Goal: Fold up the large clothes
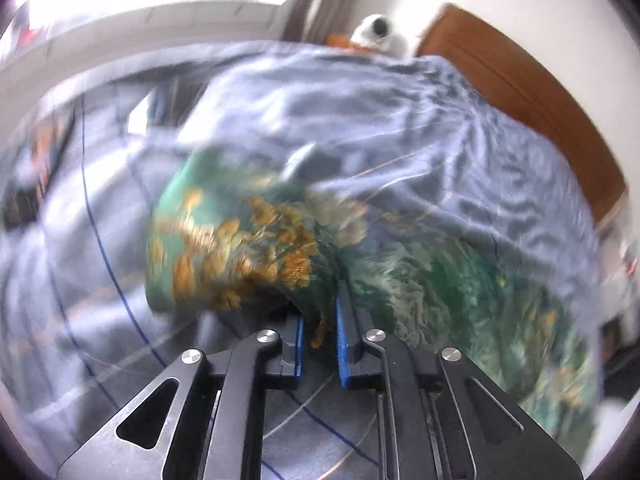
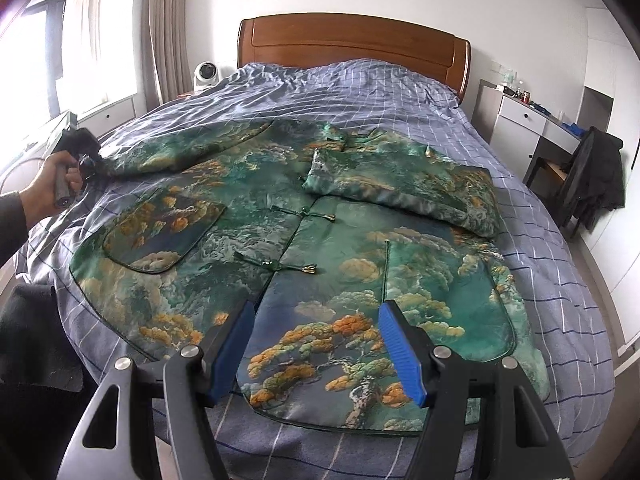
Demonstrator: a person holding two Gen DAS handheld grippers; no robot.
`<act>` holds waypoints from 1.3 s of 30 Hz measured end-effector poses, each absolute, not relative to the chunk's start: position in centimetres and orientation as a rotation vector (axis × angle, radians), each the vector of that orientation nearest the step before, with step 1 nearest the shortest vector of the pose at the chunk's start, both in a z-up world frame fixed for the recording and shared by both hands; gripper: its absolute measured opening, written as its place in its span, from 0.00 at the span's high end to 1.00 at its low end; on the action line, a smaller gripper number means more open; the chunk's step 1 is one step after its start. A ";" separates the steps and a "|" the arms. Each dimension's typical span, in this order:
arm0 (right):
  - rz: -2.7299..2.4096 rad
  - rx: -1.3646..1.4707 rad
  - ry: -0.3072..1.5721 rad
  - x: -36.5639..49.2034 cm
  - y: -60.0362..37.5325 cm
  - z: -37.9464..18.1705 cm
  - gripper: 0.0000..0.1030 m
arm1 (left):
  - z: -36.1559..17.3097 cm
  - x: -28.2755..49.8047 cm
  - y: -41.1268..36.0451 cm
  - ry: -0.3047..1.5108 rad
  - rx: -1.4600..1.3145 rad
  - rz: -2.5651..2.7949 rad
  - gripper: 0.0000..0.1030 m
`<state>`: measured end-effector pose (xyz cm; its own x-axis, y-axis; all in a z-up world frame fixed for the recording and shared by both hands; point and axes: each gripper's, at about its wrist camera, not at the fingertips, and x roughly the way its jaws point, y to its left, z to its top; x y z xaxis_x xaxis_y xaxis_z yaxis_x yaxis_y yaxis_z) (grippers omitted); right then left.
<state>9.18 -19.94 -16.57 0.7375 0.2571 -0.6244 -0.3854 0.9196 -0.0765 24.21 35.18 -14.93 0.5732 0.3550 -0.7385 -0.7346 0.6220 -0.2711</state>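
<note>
A large green jacket [image 2: 280, 216] printed with orange trees and clouds lies face up on the bed. Its right sleeve [image 2: 404, 188] is folded across the chest. Its left sleeve [image 2: 176, 148] stretches out to the left. My left gripper [image 1: 320, 320] is shut on the cuff of that sleeve [image 1: 240, 240] and lifts it; the view is blurred. The left gripper also shows in the right wrist view [image 2: 82, 152], held in a hand at the bed's left edge. My right gripper [image 2: 316, 344] is open and empty above the jacket's bottom hem.
The bed has a blue checked cover [image 2: 400, 92] and a wooden headboard [image 2: 352, 44]. A small white fan [image 2: 207, 74] stands at the back left. A white desk [image 2: 528, 120] and a chair with a dark coat [image 2: 596, 176] are on the right.
</note>
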 end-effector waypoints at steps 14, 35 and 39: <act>0.339 -0.145 0.633 8.4 -21.4 -16.2 0.36 | -9.2 27.4 5.6 0.586 0.439 0.296 0.91; 0.329 -0.069 0.669 8.7 -23.3 -16.6 0.36 | -17.3 21.5 -0.6 0.798 0.328 0.119 0.05; 0.421 0.007 0.708 11.8 -23.1 -15.0 0.36 | -18.3 18.6 2.6 0.813 0.182 0.153 0.05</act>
